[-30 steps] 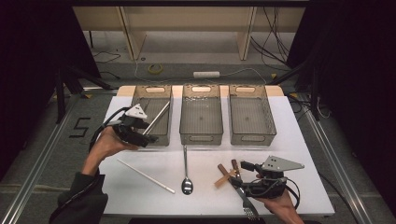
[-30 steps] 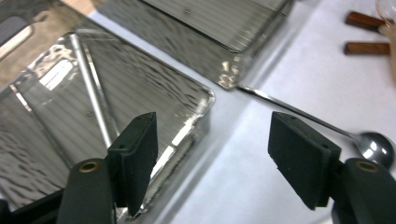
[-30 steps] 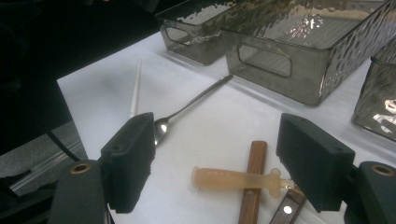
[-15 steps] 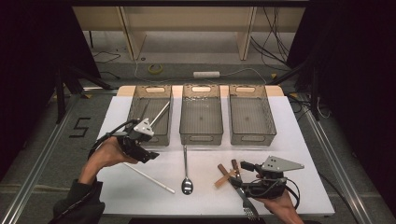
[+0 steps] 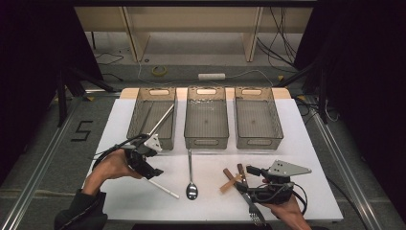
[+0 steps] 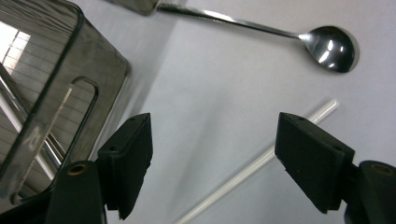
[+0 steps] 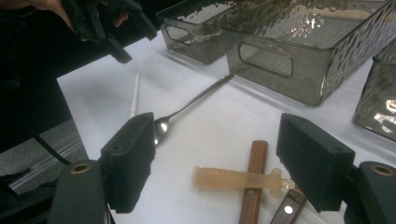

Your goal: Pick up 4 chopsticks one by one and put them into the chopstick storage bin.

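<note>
My left gripper [image 5: 152, 171] hovers low over the table in front of the left bin [image 5: 143, 125], open. Its jaws have just been opening wider, and nothing is held between them. In the left gripper view [image 6: 215, 126] a white stick [image 6: 261, 163] lies on the table under the gap, apart from both pads. My right gripper [image 5: 243, 179] rests open near the front right. Ahead of it [image 7: 215, 126], a tan plastic handle [image 7: 238, 177] lies across a brown wooden handle [image 7: 254, 182]. A metal spoon [image 5: 190, 177] lies between the two hands.
Three smoked plastic bins stand in a row at the back: left, middle [image 5: 207, 139] and right [image 5: 257, 139]. A long rod [image 5: 160, 120] leans in the left bin. A fork [image 5: 253, 213] lies by the right hand at the table's front edge.
My left hand has come away from the left bin, toward the near edge and lower, down over the white stick. The right hand has not moved.
</note>
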{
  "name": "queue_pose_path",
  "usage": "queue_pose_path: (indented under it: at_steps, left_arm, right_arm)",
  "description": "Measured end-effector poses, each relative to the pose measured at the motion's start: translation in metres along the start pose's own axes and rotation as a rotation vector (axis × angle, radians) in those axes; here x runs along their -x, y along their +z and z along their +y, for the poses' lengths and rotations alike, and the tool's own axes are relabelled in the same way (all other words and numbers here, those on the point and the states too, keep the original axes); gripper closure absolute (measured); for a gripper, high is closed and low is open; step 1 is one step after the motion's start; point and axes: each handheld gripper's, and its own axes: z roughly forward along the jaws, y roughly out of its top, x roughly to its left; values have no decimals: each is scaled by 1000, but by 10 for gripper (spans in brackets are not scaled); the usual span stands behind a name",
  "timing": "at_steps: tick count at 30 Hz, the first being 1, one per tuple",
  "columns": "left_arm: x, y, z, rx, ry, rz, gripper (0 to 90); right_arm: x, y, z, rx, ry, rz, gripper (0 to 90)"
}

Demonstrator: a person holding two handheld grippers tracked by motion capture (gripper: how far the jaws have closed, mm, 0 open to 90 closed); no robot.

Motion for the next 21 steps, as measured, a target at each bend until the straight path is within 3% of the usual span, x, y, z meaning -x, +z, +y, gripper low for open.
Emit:
queue_pose_path:
  at_steps: [7,21]
  left_arm:
    - [4,7,-7,-59,35,-11,286]
    - [3,15,-22,-133,57,-21,365]
  right_arm:
    - [0,0,0,-1,-1,-1,292]
    - [0,0,0,-3,-6,-4,292]
